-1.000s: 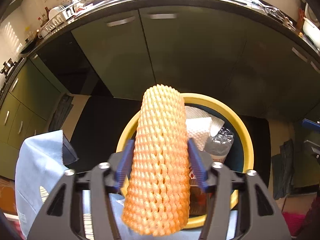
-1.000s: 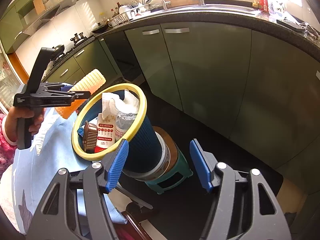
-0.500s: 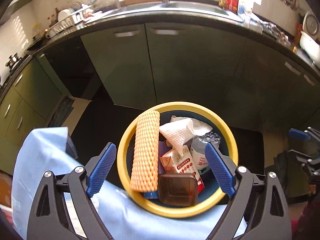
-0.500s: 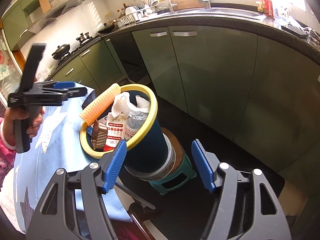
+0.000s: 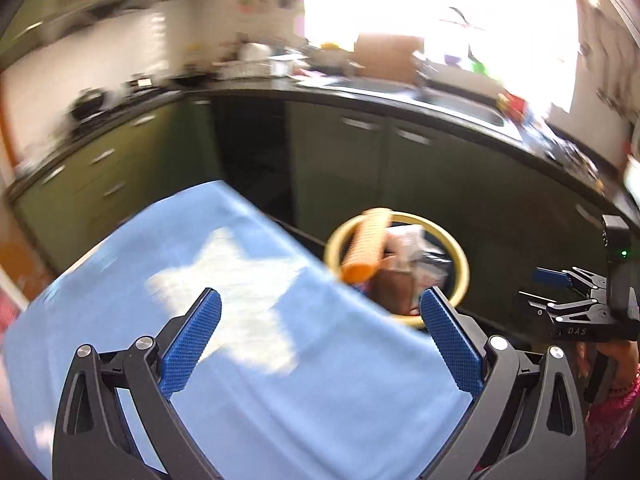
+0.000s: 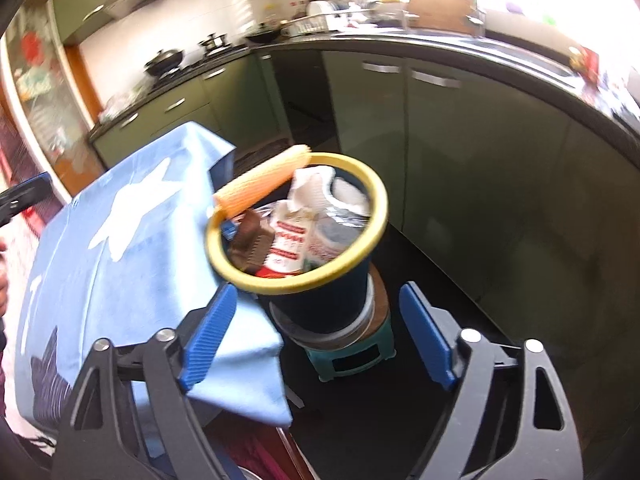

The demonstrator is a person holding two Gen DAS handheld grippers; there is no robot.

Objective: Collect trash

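- In our left wrist view, our left gripper (image 5: 318, 334) hangs over a blue cloth (image 5: 248, 360) with a pale star shape on it; the jaws are opening, already spread wide, with nothing between the blue pads
- Ahead of this claw and a little to its right, past the cloth's edge, stands the yellow-rimmed bin (image 5: 462, 268), blurred in this view
- The orange foam net sleeve (image 5: 366, 246) lies across the bin's near-left rim, one end poking out over it, well clear of the left pads
- Further right in the same view, our right gripper (image 5: 560, 290) shows from the side, gripped by a hand (image 5: 616, 364) in a pink patterned sleeve
- In our right wrist view, at the far left edge, we see part of a dark tool, too cropped to read
- To the left of the right claw, the cloth drapes down, its corner just behind the left blue pad
- The right gripper's jaws are opening and stand wide, empty; straight ahead between the pads sits the bin's dark body on a wooden disc atop a teal stool (image 6: 352, 354)
- Inside the bin we make out crumpled white tissue (image 6: 310, 188), a red-and-white carton (image 6: 288, 246), a brown ridged piece (image 6: 248, 240) and something clear and crinkled, with the foam sleeve slanting over the far-left rim
- Beyond and to the right run green cabinets (image 6: 460, 152) under a dark counter
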